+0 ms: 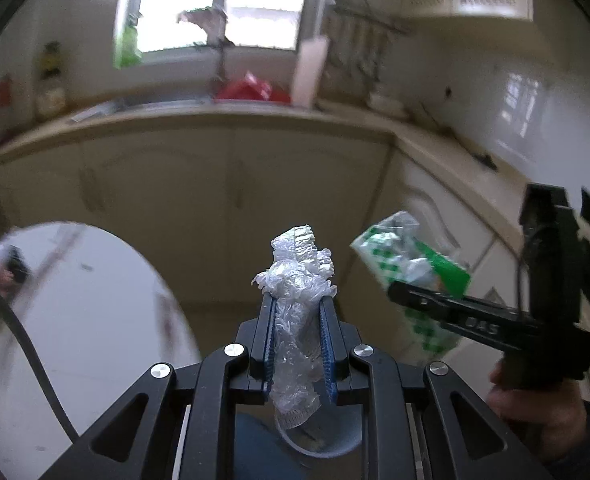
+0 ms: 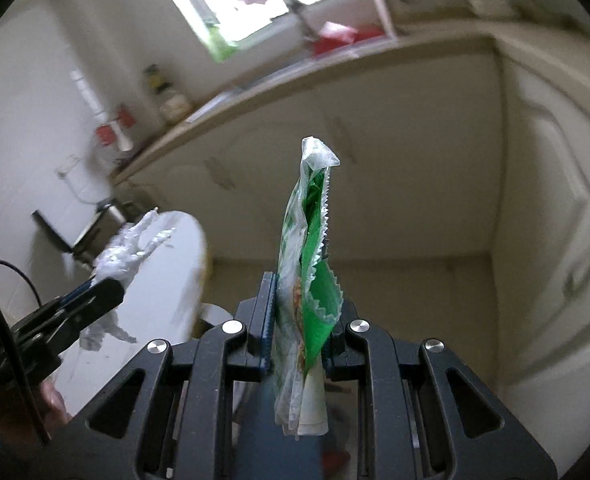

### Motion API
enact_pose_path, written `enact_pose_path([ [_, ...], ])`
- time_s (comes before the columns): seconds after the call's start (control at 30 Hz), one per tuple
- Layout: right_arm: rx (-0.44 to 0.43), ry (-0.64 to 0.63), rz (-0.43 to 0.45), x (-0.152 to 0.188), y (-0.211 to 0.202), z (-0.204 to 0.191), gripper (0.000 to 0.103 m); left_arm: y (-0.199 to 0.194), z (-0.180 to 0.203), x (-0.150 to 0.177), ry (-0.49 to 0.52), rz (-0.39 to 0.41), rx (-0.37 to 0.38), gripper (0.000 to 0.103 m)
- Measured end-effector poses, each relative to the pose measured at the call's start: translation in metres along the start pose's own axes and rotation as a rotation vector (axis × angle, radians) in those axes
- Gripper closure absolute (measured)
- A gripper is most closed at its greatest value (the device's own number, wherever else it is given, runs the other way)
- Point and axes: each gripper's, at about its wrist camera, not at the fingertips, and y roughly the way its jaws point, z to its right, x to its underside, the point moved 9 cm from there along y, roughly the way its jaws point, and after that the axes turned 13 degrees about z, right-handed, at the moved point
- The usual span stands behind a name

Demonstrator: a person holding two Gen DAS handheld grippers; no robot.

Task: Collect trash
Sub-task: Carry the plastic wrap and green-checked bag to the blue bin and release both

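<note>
Left gripper (image 1: pixel 298 308) clamped on crumpled clear plastic (image 1: pixel 297 276). Right gripper (image 2: pixel 300 304) clamped on green-and-clear wrapper (image 2: pixel 309 264), its lower end cut off. Kitchen counter (image 1: pixel 223 114) behind heavily blurred.

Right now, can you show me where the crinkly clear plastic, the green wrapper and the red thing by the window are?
crinkly clear plastic (image 1: pixel 297 276): left wrist view, its crumpled top.
green wrapper (image 2: pixel 313 240): right wrist view, its middle.
red thing (image 1: pixel 251 90): left wrist view, its blurry middle.
</note>
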Motion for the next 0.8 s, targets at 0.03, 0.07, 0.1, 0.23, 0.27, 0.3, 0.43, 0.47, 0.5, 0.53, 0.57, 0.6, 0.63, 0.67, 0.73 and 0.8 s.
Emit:
enact_pose_path([
  [0.03,0.021,0.021,-0.015,0.007,0.004,0.015,0.085,0.011,0.006,0.006,0.002,-0.02,0.012,0.087],
  [0.07,0.036,0.047,-0.029,0.014,0.01,0.03,0.085,0.022,0.011,0.012,0.007,-0.041,0.023,0.087],
  [0.1,0.049,0.074,-0.048,0.022,0.015,0.046,0.085,0.038,0.017,0.022,0.013,-0.074,0.033,0.087],
  [0.23,0.098,0.153,-0.132,0.062,0.039,0.092,0.085,0.092,0.024,0.054,0.001,-0.19,0.063,0.087],
  [0.27,0.114,0.17,-0.158,0.074,0.045,0.103,0.085,0.104,0.024,0.061,-0.001,-0.215,0.065,0.087],
  [0.3,0.129,0.188,-0.187,0.088,0.052,0.114,0.085,0.119,0.024,0.071,-0.007,-0.252,0.068,0.087],
  [0.43,0.167,0.254,-0.269,0.133,0.068,0.144,0.085,0.163,0.018,0.104,-0.038,-0.36,0.067,0.087],
  [0.47,0.179,0.266,-0.289,0.143,0.072,0.152,0.085,0.173,0.016,0.113,-0.043,-0.386,0.063,0.087],
  [0.5,0.189,0.27,-0.304,0.149,0.074,0.157,0.085,0.183,0.012,0.117,-0.048,-0.407,0.06,0.087],
  [0.53,0.202,0.274,-0.322,0.157,0.077,0.164,0.085,0.19,0.01,0.122,-0.052,-0.423,0.06,0.087],
  [0.57,0.21,0.279,-0.336,0.163,0.08,0.17,0.085,0.198,0.008,0.129,-0.056,-0.441,0.059,0.087],
  [0.6,0.216,0.288,-0.348,0.169,0.083,0.175,0.085,0.207,0.007,0.134,-0.059,-0.461,0.057,0.086],
  [0.63,0.223,0.292,-0.359,0.173,0.086,0.18,0.084,0.21,0.007,0.144,-0.062,-0.481,0.06,0.086],
  [0.67,0.232,0.293,-0.37,0.178,0.088,0.184,0.084,0.216,0.007,0.149,-0.066,-0.499,0.061,0.086],
  [0.73,0.251,0.302,-0.4,0.191,0.092,0.195,0.084,0.233,0.005,0.159,-0.075,-0.538,0.061,0.085],
  [0.8,0.262,0.32,-0.424,0.204,0.094,0.205,0.082,0.248,0.003,0.17,-0.085,-0.57,0.061,0.085],
])
